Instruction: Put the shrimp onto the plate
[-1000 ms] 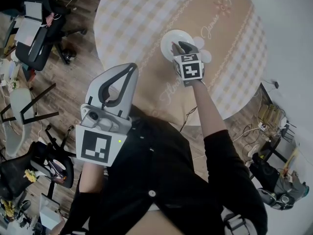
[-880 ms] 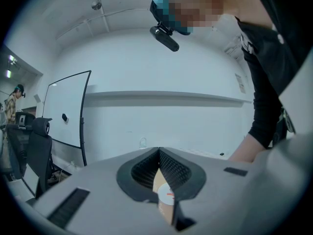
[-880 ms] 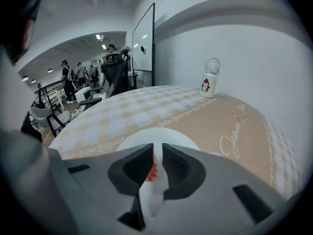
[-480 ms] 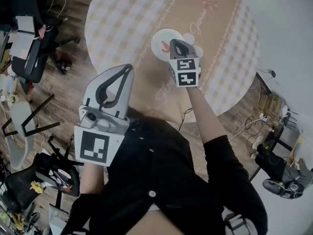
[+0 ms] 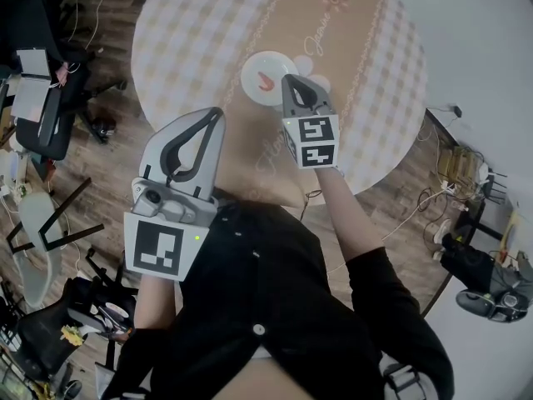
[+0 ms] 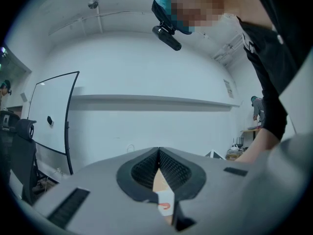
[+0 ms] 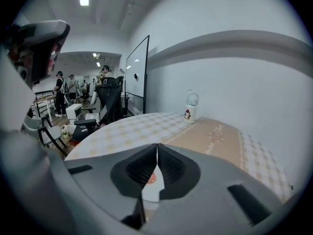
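Shrimp [image 5: 266,79]: lies on the plate [image 5: 250,67], orange, near its middle.
Plate: white, on the round table [image 5: 200,32], well inside the table edge; bare checked cloth on all sides.
Right gripper [image 5: 291,80]: jaws together, nothing between them; in the head view the tip overlaps the plate's right rim.
Left gripper [image 5: 217,114]: jaws together, empty; held close to the person's chest, at the table's near edge, well apart from the plate.
White jar [image 7: 190,112]: upright near the table's far edge.
Chairs [image 5: 37,98]: on the floor, left of the table.
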Motion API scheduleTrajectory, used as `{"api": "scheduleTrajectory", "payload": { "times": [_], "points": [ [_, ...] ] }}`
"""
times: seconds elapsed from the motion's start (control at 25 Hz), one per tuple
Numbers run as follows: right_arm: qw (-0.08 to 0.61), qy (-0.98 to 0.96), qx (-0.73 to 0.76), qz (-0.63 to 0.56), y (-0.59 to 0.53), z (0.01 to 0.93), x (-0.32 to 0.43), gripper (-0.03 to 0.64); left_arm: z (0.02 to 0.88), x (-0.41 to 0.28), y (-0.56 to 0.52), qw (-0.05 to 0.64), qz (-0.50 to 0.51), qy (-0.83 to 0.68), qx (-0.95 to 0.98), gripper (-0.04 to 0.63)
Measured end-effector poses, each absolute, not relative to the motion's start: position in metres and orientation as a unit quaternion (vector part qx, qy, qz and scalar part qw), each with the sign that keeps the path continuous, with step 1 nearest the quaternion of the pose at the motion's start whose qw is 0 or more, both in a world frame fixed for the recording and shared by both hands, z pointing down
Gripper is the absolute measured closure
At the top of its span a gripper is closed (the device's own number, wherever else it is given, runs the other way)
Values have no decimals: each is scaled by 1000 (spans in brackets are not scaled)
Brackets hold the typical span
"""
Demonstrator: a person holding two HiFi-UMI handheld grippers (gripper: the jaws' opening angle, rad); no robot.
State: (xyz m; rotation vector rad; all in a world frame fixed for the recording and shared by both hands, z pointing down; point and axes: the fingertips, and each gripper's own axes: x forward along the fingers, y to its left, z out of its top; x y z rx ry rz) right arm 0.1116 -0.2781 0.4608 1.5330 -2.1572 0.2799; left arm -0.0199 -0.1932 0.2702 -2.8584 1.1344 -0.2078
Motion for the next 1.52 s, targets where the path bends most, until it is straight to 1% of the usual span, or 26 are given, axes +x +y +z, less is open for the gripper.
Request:
{"api": "scheduleTrajectory", "payload": {
  "times": [0.16, 0.48, 0.72, 1.04, 1.52],
  "points": [
    [236, -786, 566, 80, -267, 447, 115, 614, 269, -14, -193, 32, -66, 359, -930, 592],
    [209, -793, 570, 46, -246, 406, 118, 614, 262, -1, -192, 45, -65, 341, -937, 592],
    [208, -800, 563, 12, -232, 376, 114, 614, 258, 4, -191, 49, -64, 333, -940, 592],
    [175, -798, 577, -15, -217, 332, 113, 614, 251, 9, -187, 58, -60, 323, -943, 592],
    [168, -791, 586, -57, -192, 288, 111, 614, 242, 12, -182, 69, -55, 314, -945, 592]
  ]
}}
